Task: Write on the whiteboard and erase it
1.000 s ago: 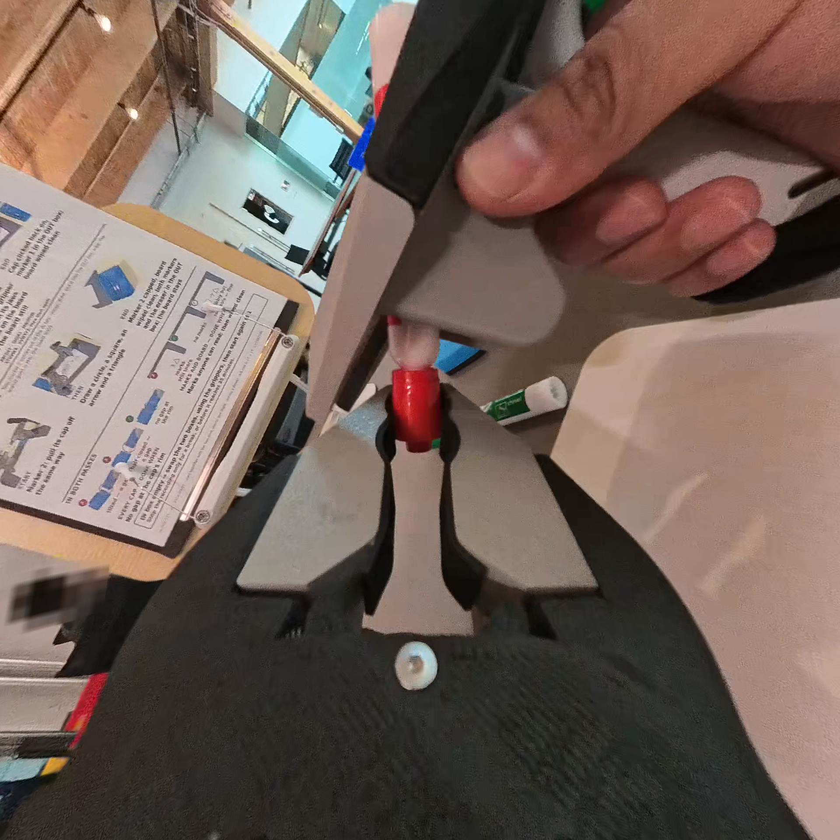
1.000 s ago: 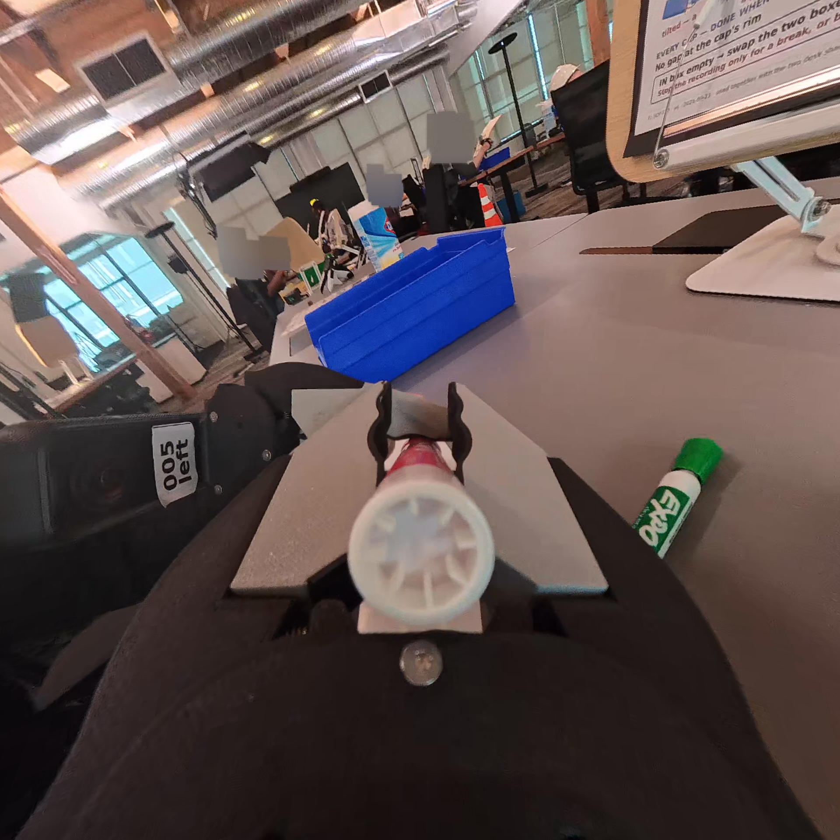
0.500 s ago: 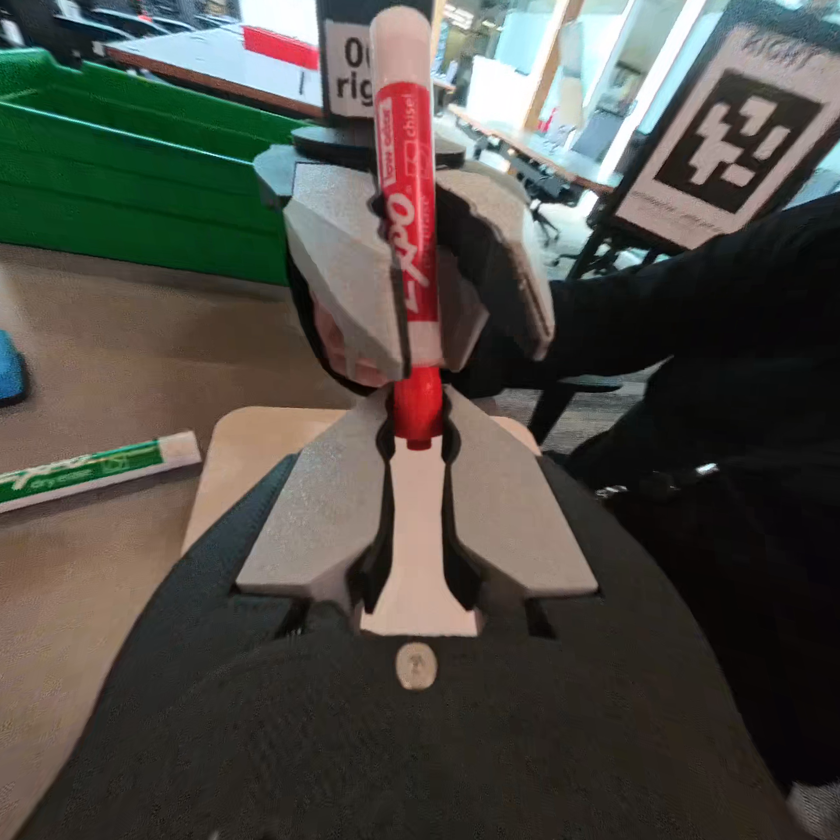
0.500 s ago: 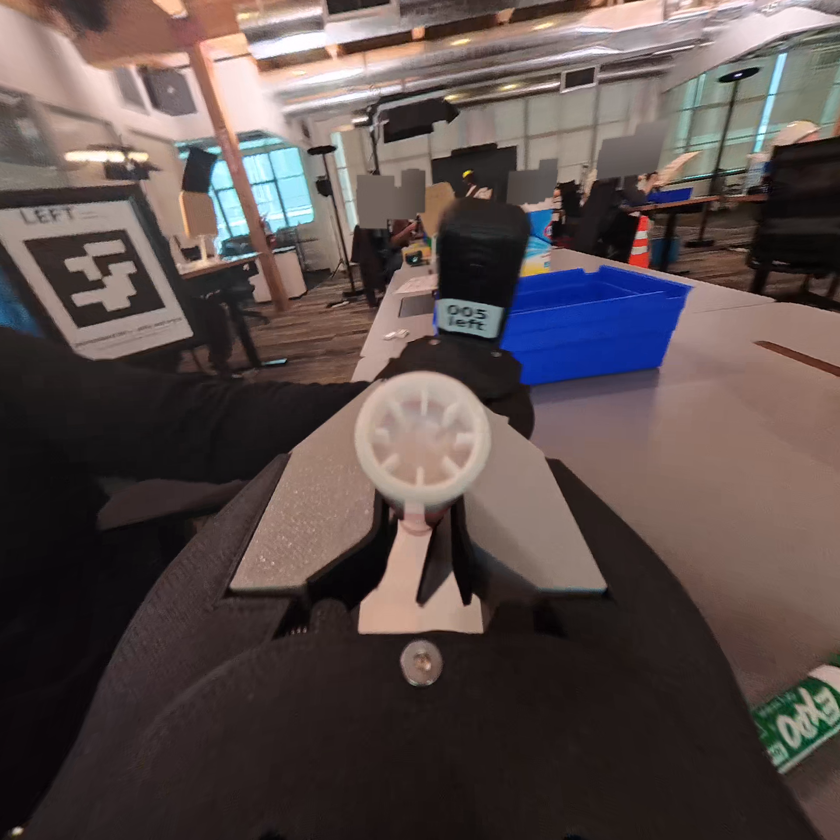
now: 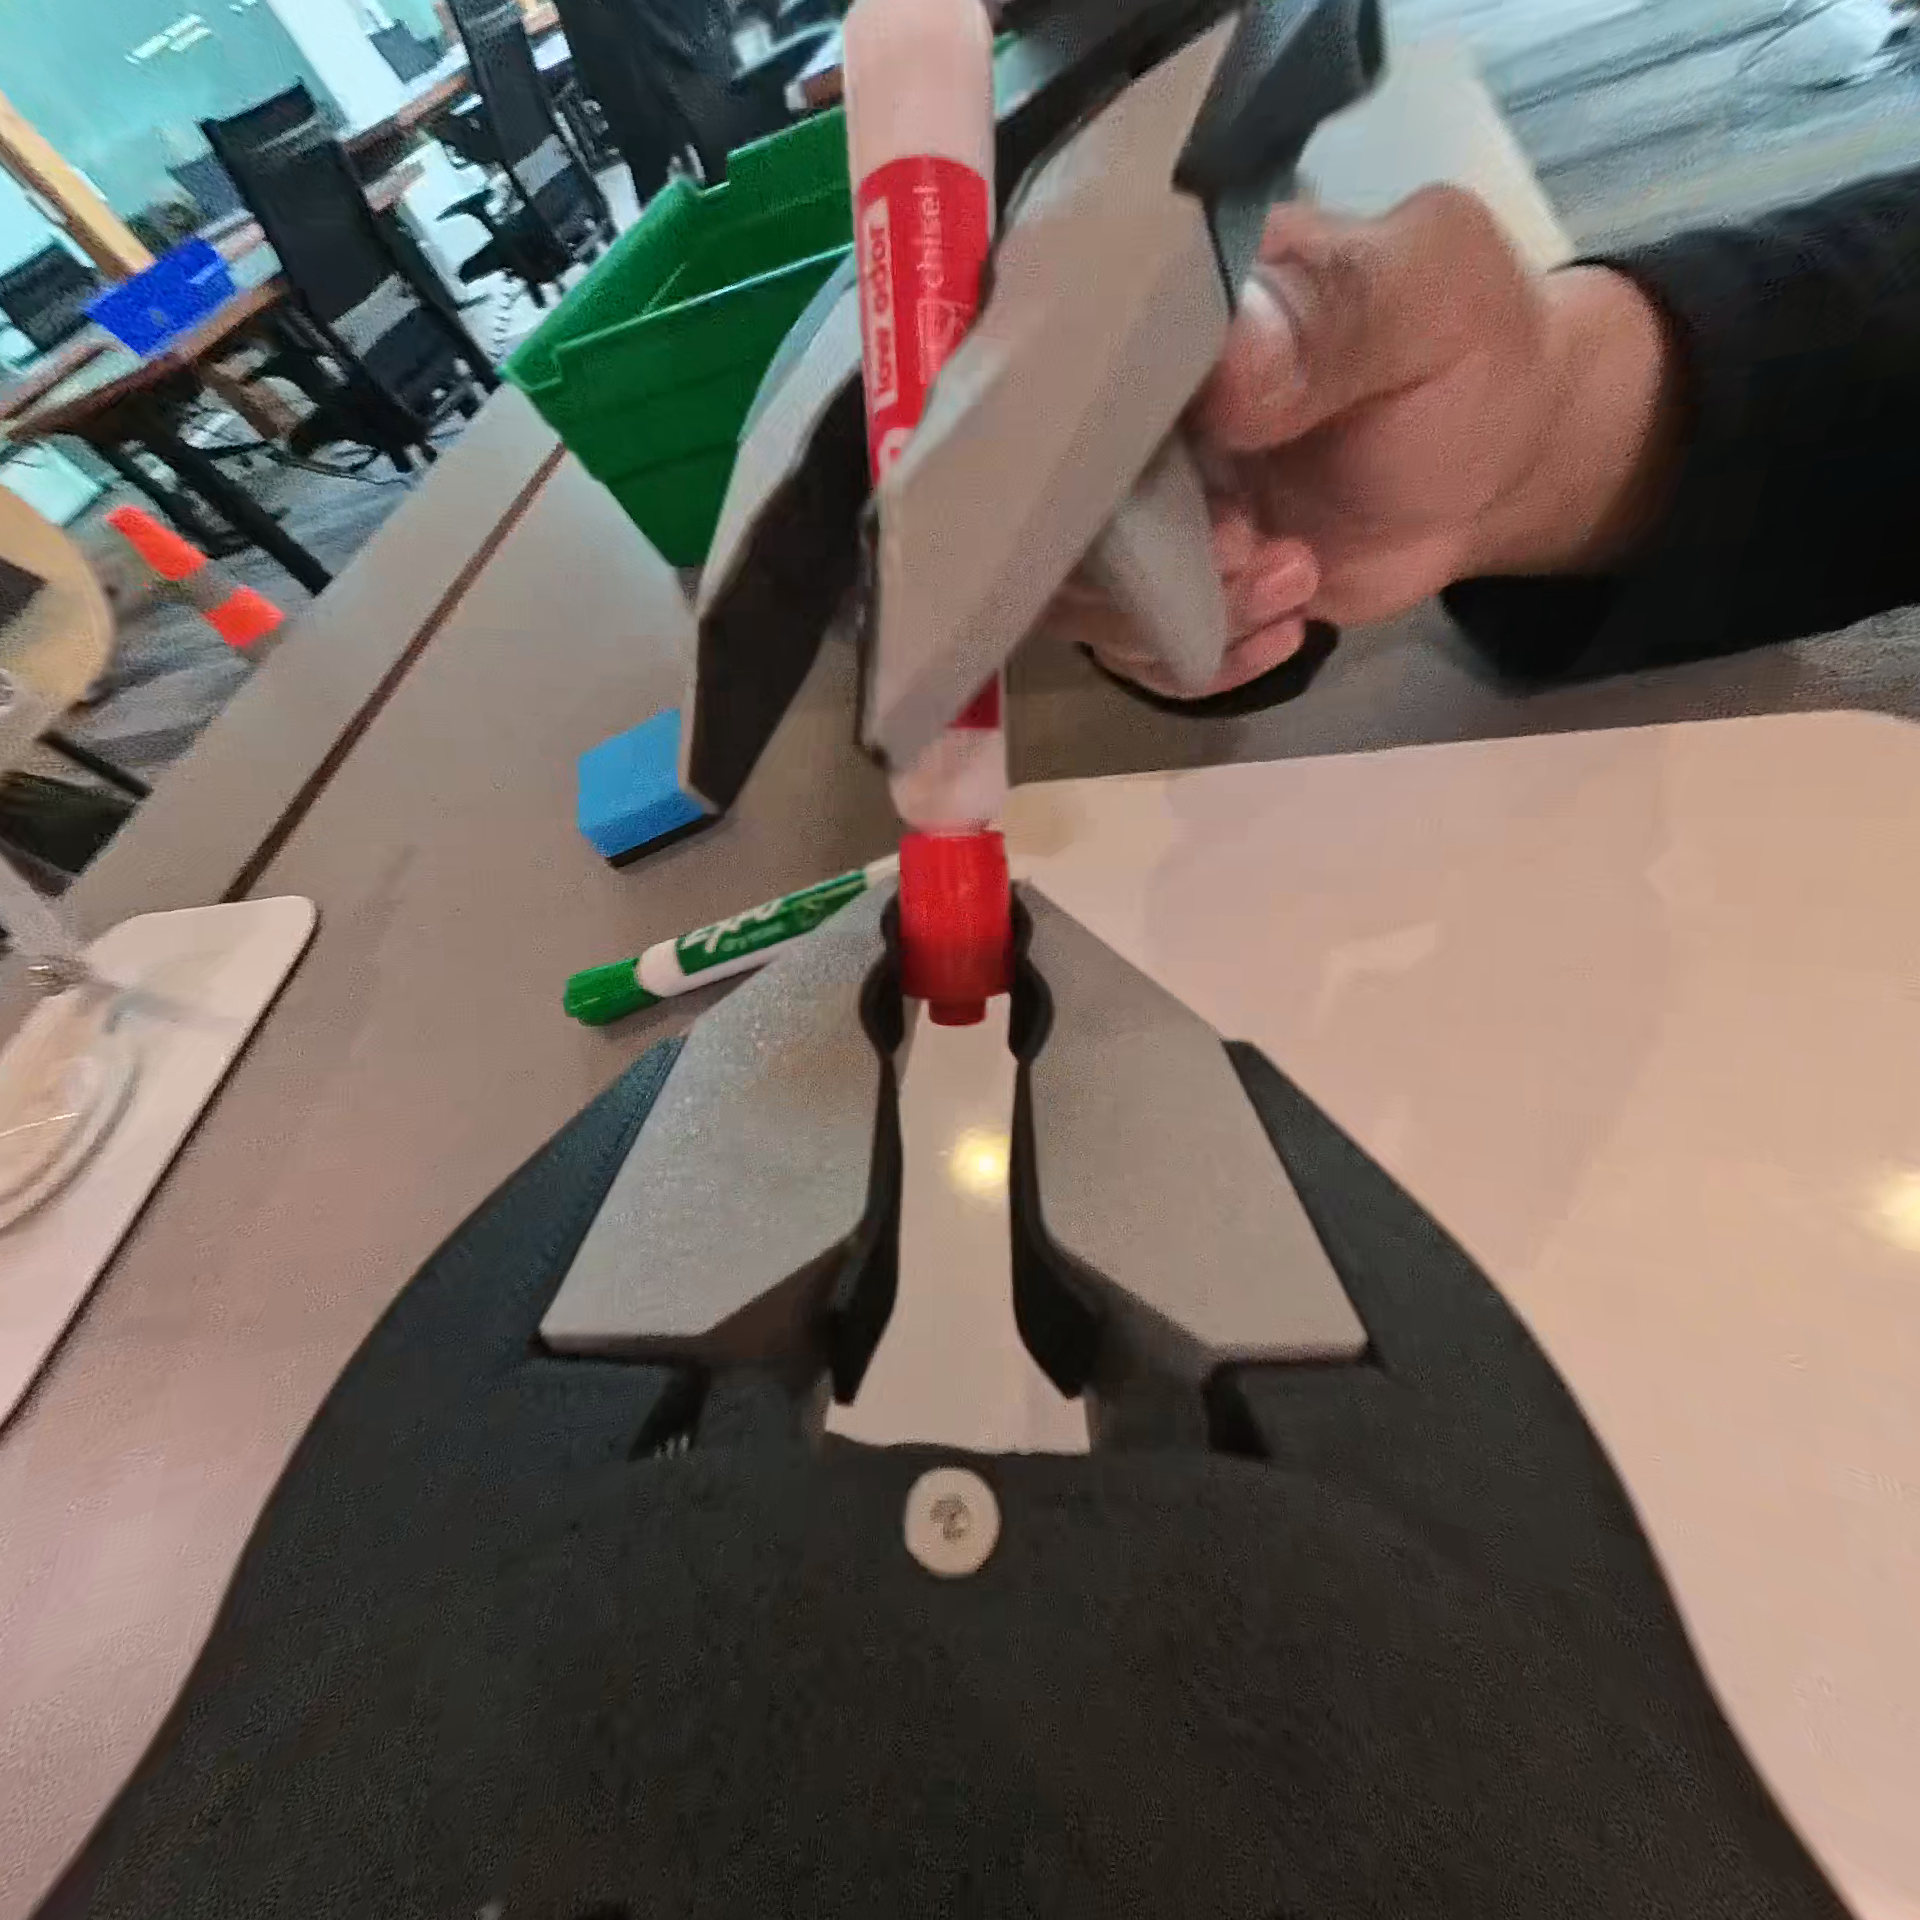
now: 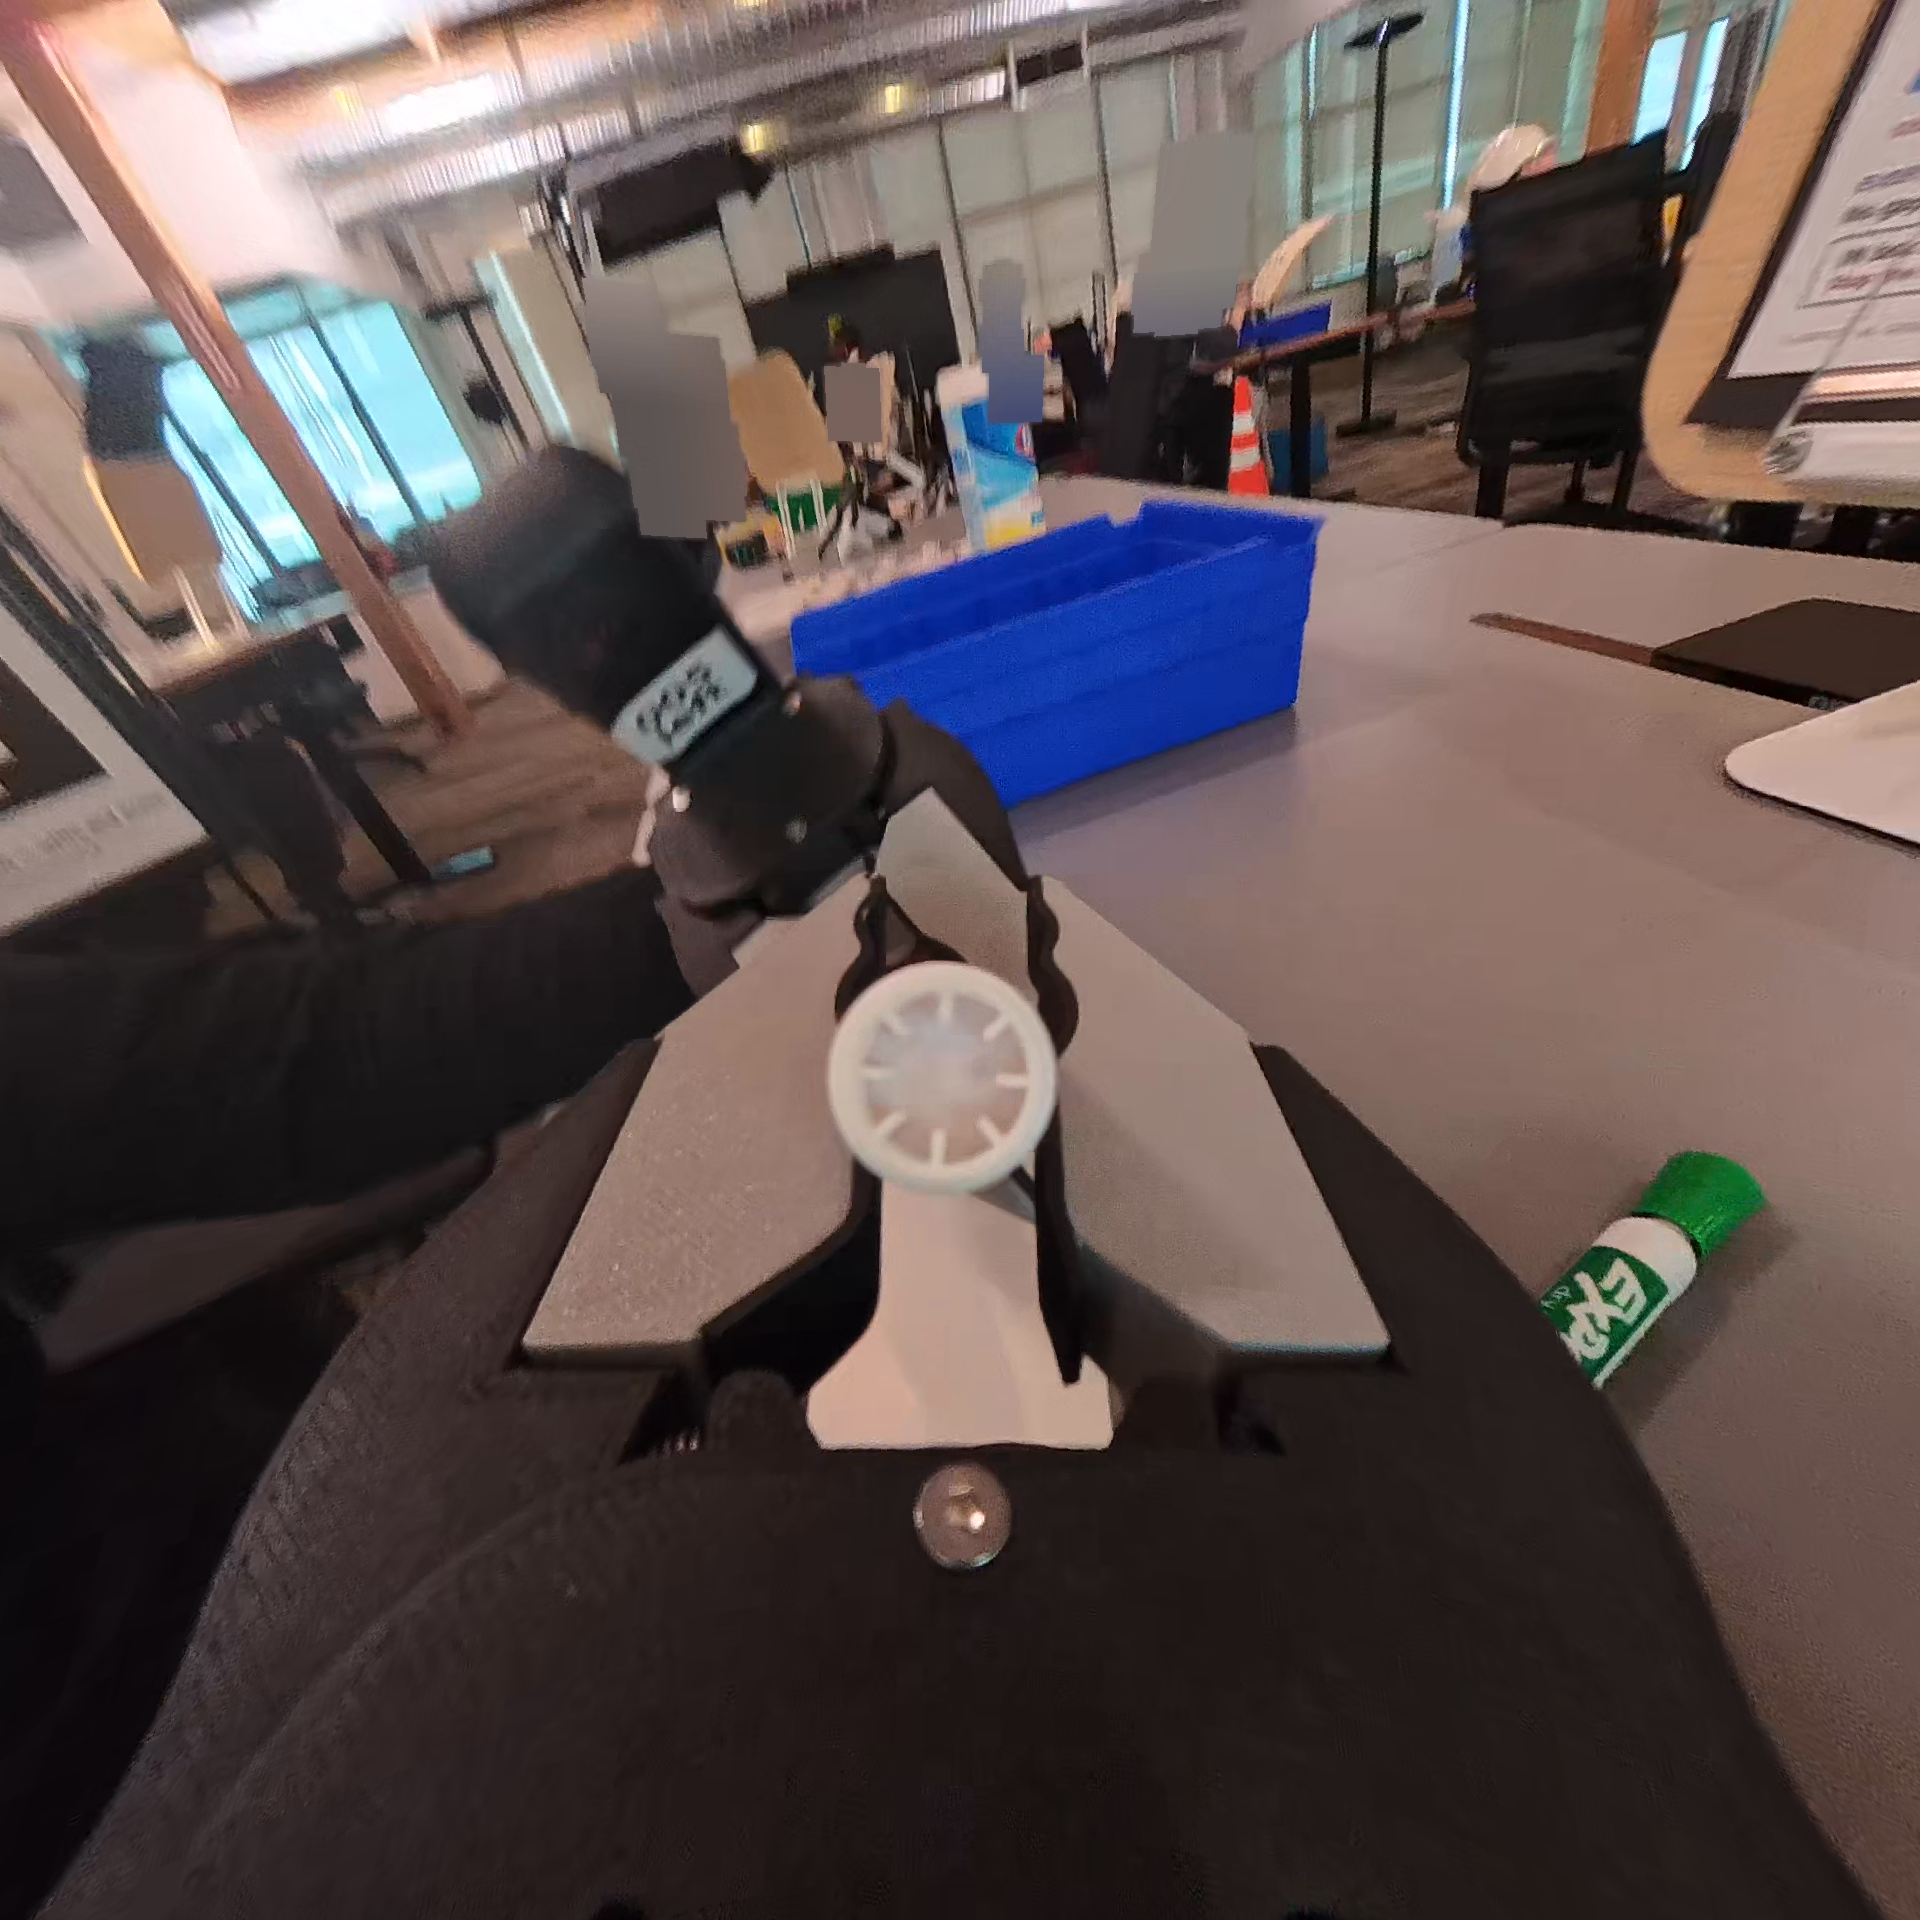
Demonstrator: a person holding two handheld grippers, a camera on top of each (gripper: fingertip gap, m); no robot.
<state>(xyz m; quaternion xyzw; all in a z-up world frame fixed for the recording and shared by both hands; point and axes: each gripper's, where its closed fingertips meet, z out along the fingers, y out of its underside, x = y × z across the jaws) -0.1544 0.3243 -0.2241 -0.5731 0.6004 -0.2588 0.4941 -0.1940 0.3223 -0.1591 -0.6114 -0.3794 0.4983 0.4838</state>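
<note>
Whiteboard (image 5: 1455, 1039) lies flat on the grey surface (image 5: 416, 935), under and to the right of the left gripper (image 5: 954, 961). Red marker (image 5: 920, 270) stands near vertical above the board's near-left corner, long axis up-down, butt end up, red cap (image 5: 951, 925) at the bottom and still seated on the barrel. Left gripper jaws pinch that cap from both sides, pads pressed on it. Right gripper (image 5: 831, 717) comes in from above, tilted, fingertips pointing down toward the surface, jaws closed on the barrel partway along its length; the person's hand (image 5: 1382, 436) wraps its grip, black sleeve running off right. Left wrist view alone shows the marker side-on, plus the blue eraser (image 5: 634, 790) beside the right gripper's fingertips and a green bin (image 5: 665, 353) behind. Right wrist view instead looks straight down the barrel: only the white spoked butt end (image 6: 940, 1081) shows between the right gripper's (image 6: 951, 956) fingers, with the left gripper's black body beyond it, tilted, and a blue bin (image 6: 1049, 665) further back on the surface. Green marker (image 5: 717, 951) lies flat on the surface just left of the board, capped, cap end toward the left; it appears in both views.
</note>
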